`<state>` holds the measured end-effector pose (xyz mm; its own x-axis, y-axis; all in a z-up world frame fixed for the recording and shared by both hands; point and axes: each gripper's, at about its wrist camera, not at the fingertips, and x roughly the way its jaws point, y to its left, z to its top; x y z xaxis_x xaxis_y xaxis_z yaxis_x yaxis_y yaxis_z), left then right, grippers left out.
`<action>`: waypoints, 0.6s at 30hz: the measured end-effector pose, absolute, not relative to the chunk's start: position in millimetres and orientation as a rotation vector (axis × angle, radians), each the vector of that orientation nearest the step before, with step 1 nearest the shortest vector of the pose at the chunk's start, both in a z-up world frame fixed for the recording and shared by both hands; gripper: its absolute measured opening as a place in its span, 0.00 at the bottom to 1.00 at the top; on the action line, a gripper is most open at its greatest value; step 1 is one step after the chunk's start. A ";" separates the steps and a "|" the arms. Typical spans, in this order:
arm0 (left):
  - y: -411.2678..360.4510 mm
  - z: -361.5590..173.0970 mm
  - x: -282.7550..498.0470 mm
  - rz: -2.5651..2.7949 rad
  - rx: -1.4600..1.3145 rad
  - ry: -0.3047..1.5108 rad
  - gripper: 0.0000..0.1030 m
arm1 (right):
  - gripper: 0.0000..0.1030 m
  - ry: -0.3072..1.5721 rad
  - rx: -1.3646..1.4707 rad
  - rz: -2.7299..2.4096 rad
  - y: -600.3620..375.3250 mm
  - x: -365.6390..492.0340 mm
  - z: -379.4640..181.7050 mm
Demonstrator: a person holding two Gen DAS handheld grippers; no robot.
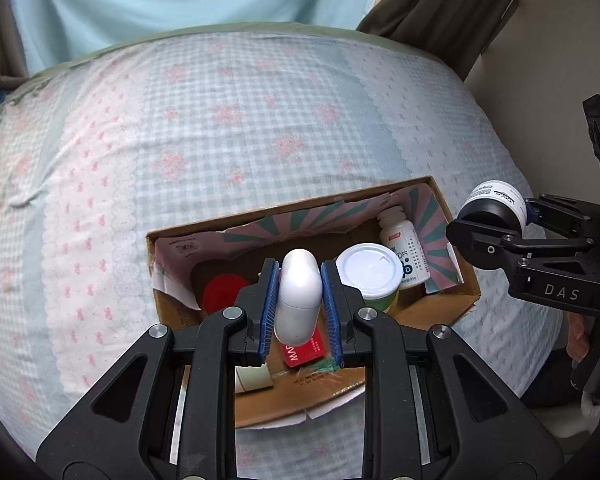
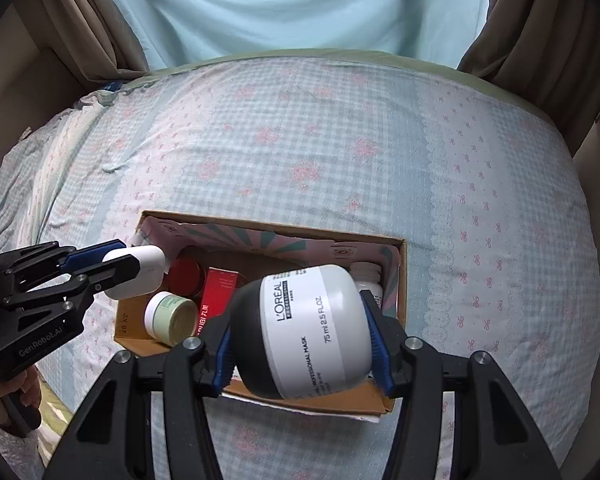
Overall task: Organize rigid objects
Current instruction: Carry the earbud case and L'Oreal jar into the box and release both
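My left gripper is shut on a white capsule-shaped case, held above the left part of an open cardboard box. My right gripper is shut on a white hair-mask jar with a black lid, hanging over the box's right part. In the left wrist view that jar and right gripper sit just right of the box. Inside lie a red lid, a white-lidded green cup, a white bottle and a red carton.
The box rests on a bed with a blue-and-pink checked sheet. Brown curtains and a light blue drape hang behind the bed. A person's hand holds the left gripper's handle at the bed's edge.
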<state>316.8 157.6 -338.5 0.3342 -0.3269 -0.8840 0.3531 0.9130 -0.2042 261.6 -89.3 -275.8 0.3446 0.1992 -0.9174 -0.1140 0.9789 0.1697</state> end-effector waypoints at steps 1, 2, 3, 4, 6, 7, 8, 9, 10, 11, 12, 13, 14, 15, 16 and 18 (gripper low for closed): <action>154.6 -347.1 322.3 -0.447 0.032 1.154 0.19 | 0.49 1.211 0.080 0.198 -90.0 265.8 -282.9; 151.7 -355.1 327.3 -0.450 0.037 1.161 0.19 | 0.49 1.219 0.081 0.194 -90.6 270.7 -290.5; 149.1 -363.1 331.9 -0.454 0.040 1.169 0.19 | 0.49 1.230 0.081 0.190 -91.3 275.5 -298.5; 145.9 -370.1 336.0 -0.455 0.041 1.177 0.19 | 0.49 1.239 0.080 0.186 -91.7 279.8 -306.1; 141.5 -384.6 343.5 -0.459 0.041 1.196 0.19 | 0.49 1.256 0.077 0.182 -92.8 288.2 -321.2; 140.1 -390.4 346.0 -0.460 0.039 1.205 0.19 | 0.49 1.265 0.077 0.185 -93.6 291.7 -327.8; 138.9 -396.0 348.5 -0.462 0.038 1.213 0.19 | 0.49 1.273 0.076 0.187 -93.7 295.1 -334.1; 137.9 -399.9 350.3 -0.457 0.041 1.220 0.19 | 0.49 1.285 0.075 0.186 -93.9 298.5 -340.3; 137.1 -403.7 352.3 -0.443 0.047 1.228 0.19 | 0.49 1.297 0.075 0.185 -93.1 302.4 -346.0; 136.2 -406.9 354.2 -0.429 0.055 1.234 0.19 | 0.49 1.307 0.078 0.181 -92.9 305.1 -350.8; 136.1 -407.4 354.8 -0.416 0.061 1.231 0.19 | 0.49 1.313 0.084 0.174 -93.0 306.8 -354.9; 135.7 -405.8 353.7 -0.398 0.071 1.224 0.22 | 0.49 1.322 0.097 0.173 -93.6 308.3 -358.8; 135.8 -403.7 352.7 -0.388 0.080 1.213 0.36 | 0.50 1.323 0.119 0.184 -95.1 308.6 -360.5; 136.7 -401.1 351.9 -0.388 0.078 1.201 0.56 | 0.61 1.318 0.136 0.190 -96.7 308.0 -360.3; 137.8 -399.0 351.2 -0.387 0.077 1.192 0.96 | 0.82 1.308 0.146 0.191 -97.8 306.7 -358.7; 139.2 -394.8 349.4 -0.394 0.069 1.166 1.00 | 1.00 1.286 0.158 0.186 -100.2 303.7 -354.4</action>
<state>349.4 139.2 -394.8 0.3336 -0.2665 -0.9043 0.3370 0.9295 -0.1497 303.7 -100.2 -354.4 0.2698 0.2251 -0.9362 -0.0490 0.9742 0.2202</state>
